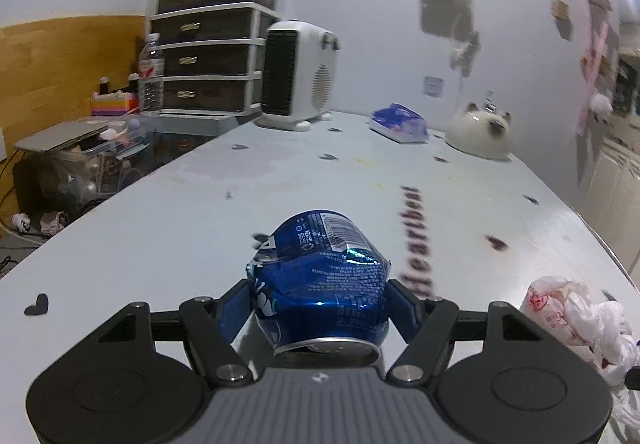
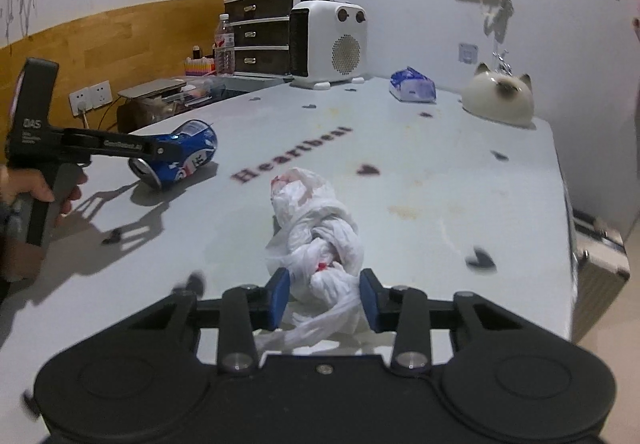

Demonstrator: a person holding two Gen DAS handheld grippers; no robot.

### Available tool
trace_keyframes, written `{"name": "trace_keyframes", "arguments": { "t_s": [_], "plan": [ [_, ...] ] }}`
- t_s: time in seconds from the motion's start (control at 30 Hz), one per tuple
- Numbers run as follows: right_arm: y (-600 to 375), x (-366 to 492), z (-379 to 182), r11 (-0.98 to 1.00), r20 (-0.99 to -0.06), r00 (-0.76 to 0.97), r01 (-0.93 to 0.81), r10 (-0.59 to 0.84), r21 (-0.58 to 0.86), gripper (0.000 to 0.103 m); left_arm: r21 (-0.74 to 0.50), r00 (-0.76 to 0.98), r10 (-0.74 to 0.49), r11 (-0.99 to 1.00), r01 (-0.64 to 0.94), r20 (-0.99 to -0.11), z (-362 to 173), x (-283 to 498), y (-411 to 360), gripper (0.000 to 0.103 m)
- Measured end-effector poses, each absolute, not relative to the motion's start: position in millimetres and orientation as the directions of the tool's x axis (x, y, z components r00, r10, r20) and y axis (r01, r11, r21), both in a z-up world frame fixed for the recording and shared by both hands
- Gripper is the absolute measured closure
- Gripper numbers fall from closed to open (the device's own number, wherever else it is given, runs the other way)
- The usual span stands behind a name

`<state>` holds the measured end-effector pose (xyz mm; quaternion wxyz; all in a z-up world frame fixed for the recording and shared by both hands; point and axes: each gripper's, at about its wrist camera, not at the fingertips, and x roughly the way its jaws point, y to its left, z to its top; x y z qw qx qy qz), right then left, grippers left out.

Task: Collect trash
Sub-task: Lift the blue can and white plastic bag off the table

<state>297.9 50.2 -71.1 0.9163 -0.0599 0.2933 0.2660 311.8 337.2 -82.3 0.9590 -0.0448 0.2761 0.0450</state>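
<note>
Two trash items were on the counter [image 2: 460,171], none binned | your left gripper [image 1: 320,304] fingers were clamped on the crushed blue can [image 1: 320,280] | your right gripper [image 2: 323,298] fingers were pinching the crumpled white plastic bag [image 2: 316,228] | no bin was visible | both lifts and disposal remained.

A crushed blue drink can [image 1: 320,280] lies on its side on the pale desk [image 1: 160,244], its silver base toward the camera. The left hand-held gripper [image 1: 320,304] has its two blue pads against the can's flanks, one on each side. A crumpled white plastic bag [image 1: 576,320] with red print lies at the right edge. Farther back stand a white fan heater [image 1: 298,75], a blue tissue pack [image 1: 400,122] and a cat-faced ornament [image 1: 480,131].
</note>
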Motion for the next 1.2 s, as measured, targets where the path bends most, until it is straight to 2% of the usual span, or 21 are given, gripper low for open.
{"name": "trace_keyframes", "arguments": {
  "t_s": [0.37,0.53,0.57,0.63,0.67,0.93,1.07,1.2],
  "plan": [
    [1,206,-59,0.863,-0.594,0.658,-0.489,0.462,0.129,0.064,-0.062,0.834,-0.104,0.995,0.084,-0.542,-79,233,289,0.032],
    [0,181,-52,0.838,-0.592,0.638,-0.530,0.494,0.128,0.059,-0.092,0.837,-0.157,0.988,0.127,-0.524,-83,206,277,0.031],
    [1,180,-51,0.835,-0.590,0.637,-0.536,0.496,0.123,0.059,-0.096,0.839,-0.160,0.987,0.128,-0.520,-84,204,275,0.030],
    [5,181,-51,0.829,-0.589,0.635,-0.548,0.500,0.112,0.058,-0.093,0.843,-0.157,0.987,0.128,-0.515,-86,202,271,0.021],
    [6,182,-51,0.827,-0.589,0.633,-0.551,0.502,0.112,0.057,-0.082,0.844,-0.147,0.989,0.122,-0.517,-87,203,269,0.016],
    [18,190,-57,0.811,-0.588,0.624,-0.577,0.514,0.097,0.032,-0.081,0.847,-0.106,0.994,0.074,-0.521,-87,212,272,0.015],
    [26,197,-61,0.801,-0.599,0.619,-0.596,0.507,0.062,0.027,-0.091,0.838,-0.110,0.993,0.072,-0.535,-88,219,271,0.015],
    [33,202,-69,0.796,-0.627,0.607,-0.605,0.489,0.036,0.030,-0.095,0.827,-0.116,0.993,0.076,-0.549,-90,223,269,0.015]
  ]
}}
